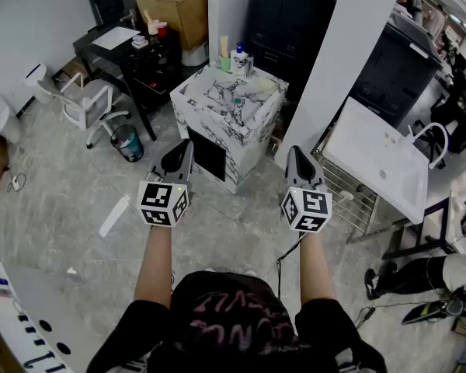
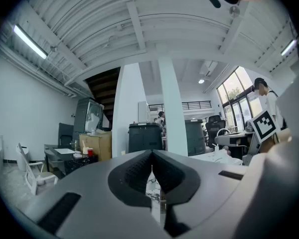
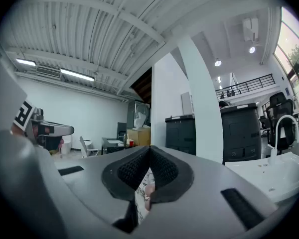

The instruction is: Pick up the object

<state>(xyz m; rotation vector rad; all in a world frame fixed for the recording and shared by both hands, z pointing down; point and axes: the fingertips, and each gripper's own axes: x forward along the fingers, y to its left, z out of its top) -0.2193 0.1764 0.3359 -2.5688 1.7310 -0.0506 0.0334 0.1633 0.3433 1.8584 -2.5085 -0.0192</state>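
- Left gripper point(image 1: 186, 144), grey, two-jawed, with a marker cube at its rear: clenched. In the left gripper view point(image 2: 152, 153) the ribbed pads meet at the tip with nothing between them.
- Right gripper point(image 1: 293, 151), of the same build: likewise clenched and empty. In the right gripper view point(image 3: 149, 149) its pads meet.
- Both grippers are held level, side by side and apart, in front of the person's black-shirted torso point(image 1: 233, 317). Both point toward the pedestal.
- White cube-shaped pedestal with grey marble veining point(image 1: 227, 99): it stands on the pale floor ahead of both grippers, clear of them.
- Cluster of small containers at the pedestal's far edge: a white bottle with a blue cap point(image 1: 239, 58), a pale green cup point(image 1: 225, 64) and a slim yellowish tube point(image 1: 224, 46). Which of them is the object to pick up cannot be told. None is touched by either gripper.
- Surroundings: a white pillar point(image 1: 349, 45) to the right of the pedestal, a white sink basin with a curved tap point(image 1: 380, 162) further right, and a black desk point(image 1: 128, 49) and white chair point(image 1: 85, 99) to the left.
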